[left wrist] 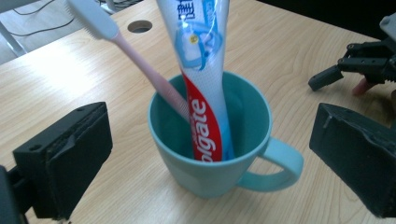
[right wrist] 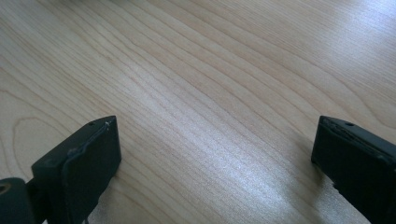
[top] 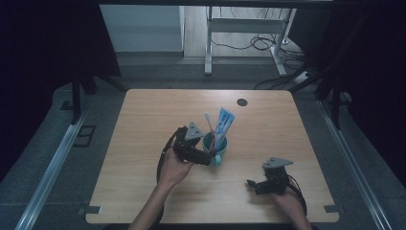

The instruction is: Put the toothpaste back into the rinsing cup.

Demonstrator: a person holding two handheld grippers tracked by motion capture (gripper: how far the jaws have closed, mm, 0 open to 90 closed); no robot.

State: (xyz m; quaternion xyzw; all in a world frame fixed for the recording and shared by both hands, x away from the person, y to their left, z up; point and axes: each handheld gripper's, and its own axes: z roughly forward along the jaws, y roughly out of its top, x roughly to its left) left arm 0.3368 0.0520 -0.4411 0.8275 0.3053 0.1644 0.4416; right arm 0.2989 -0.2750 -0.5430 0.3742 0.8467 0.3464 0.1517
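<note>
Straddling the teal mug (left wrist: 210, 140) at frame centre, left gripper (left wrist: 210, 154) fingers spread, unclenched; close evenly on the wall (toothpaste (left wrist: 201, 70) tips easily). Right gripper (right wrist: 215, 158) released over bare worktop (right wrist: 210, 70).

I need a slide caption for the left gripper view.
Open left hand-held gripper facing a teal mug holding toothpaste and a toothbrush.

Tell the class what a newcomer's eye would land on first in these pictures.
First, the teal mug near the middle of the wooden table, with a pink toothbrush and a toothpaste tube standing in it. Next, the left tool, open, its jaws on either side of the mug.
</note>
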